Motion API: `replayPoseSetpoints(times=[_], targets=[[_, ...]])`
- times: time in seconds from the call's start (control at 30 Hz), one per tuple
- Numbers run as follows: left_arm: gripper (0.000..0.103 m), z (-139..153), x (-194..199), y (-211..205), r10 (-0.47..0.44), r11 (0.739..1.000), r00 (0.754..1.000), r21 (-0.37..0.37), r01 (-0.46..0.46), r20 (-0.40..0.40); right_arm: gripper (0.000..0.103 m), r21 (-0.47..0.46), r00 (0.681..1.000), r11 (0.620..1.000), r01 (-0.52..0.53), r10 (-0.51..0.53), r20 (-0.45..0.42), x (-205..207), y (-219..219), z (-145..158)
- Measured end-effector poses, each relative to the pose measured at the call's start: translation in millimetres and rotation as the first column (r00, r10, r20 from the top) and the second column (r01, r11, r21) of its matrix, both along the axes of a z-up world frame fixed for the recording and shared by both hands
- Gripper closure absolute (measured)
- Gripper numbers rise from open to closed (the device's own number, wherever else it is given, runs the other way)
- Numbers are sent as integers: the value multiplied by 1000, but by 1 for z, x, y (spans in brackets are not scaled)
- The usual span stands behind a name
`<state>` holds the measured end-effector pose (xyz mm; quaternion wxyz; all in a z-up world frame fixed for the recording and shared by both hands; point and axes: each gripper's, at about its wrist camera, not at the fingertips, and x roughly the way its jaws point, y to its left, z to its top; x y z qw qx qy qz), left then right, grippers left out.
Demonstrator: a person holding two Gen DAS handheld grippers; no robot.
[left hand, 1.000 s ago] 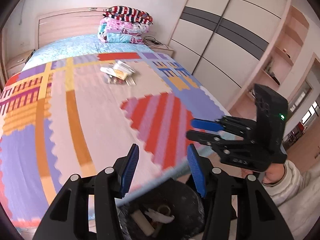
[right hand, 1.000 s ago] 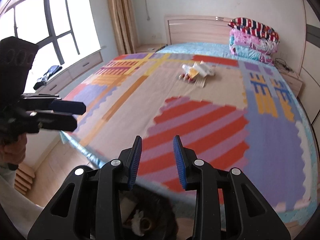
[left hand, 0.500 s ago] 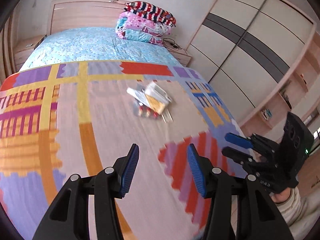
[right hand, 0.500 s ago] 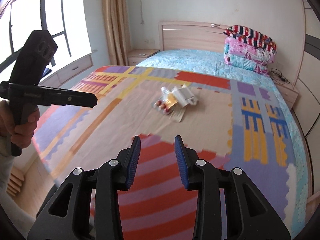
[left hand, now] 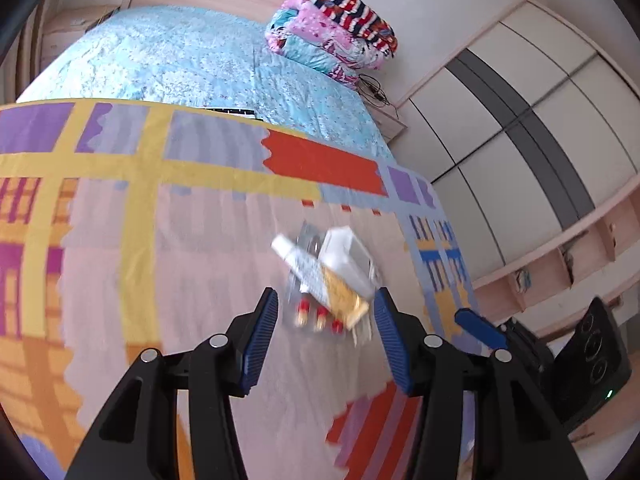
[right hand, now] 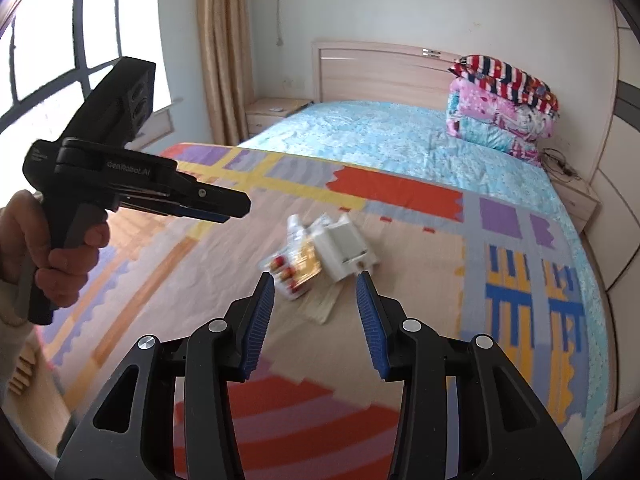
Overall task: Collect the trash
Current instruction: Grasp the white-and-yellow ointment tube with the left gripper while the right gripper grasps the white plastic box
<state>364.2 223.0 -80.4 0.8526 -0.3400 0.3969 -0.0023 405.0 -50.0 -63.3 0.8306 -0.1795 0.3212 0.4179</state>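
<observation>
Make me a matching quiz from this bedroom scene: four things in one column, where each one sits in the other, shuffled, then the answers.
Things:
1. trash pile
2. folded quilts
3. nightstand
4. wardrobe

Places:
A. by the curtain, beside the headboard
B. along the wall on the quilts' side of the bed
C. middle of the patterned blanket
D. stacked at the head of the bed

Pairs: 1-C, 2-D, 3-A, 4-B
</observation>
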Motion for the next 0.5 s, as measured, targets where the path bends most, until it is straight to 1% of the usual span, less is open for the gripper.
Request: replayPoseSetpoints(times=[0.07, 0.2, 0.27, 0.33, 0.37, 0.43, 0.5], targets=[[55, -4, 9, 3, 11, 1000, 1000, -13, -11, -16, 58, 4, 1000, 1000, 0, 0, -15, 10, 4, -2], [55, -17, 28, 10, 46, 998, 996, -35, -49, -81, 58, 7, 999, 1000, -9, 10, -47, 28, 14, -10], [55, -25, 33, 15, 66, 996, 992, -59, -73, -109, 58, -2, 998, 1000, -25, 25, -55, 33, 20, -15], [55, -30, 37, 17, 59, 992, 991, -103, -71, -118, 58, -13, 997, 1000, -24, 23, -68, 39, 24, -22], [55, -32, 40, 17, 48, 992, 991, -107, -61, -122, 58, -7, 996, 999, -32, 31, -82, 43, 26, -25], [56, -33, 44, 16, 48, 995, 989, -80, -60, -143, 58, 0, 996, 999, -32, 32, -87, 46, 26, -28], [60, -36, 47, 15, 43, 995, 987, -78, -56, -156, 57, 6, 994, 999, -31, 32, -101, 51, 26, -31]])
